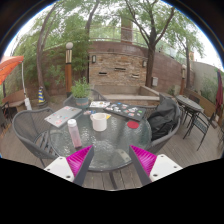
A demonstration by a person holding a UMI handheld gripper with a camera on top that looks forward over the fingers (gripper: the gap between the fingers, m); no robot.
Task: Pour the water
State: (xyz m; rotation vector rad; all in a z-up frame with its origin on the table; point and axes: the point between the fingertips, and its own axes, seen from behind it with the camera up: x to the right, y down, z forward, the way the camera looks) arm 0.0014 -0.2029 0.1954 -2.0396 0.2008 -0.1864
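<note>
The hand-held gripper (110, 157) hangs with fingers apart and nothing between them, short of the desk (60, 132). Pouring seems not yet begun. Beyond the fingers stand a clear bottle (74, 133) with a pink cap and a pale cup (100, 122), close together.

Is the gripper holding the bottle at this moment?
No. The gripper is open with nothing between its fingers, and the bottle stands on the round table beyond them, near the cup.

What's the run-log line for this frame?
task: pour water | hand-held gripper: open, empty | bottle, cup: on table, beyond fingers
</note>
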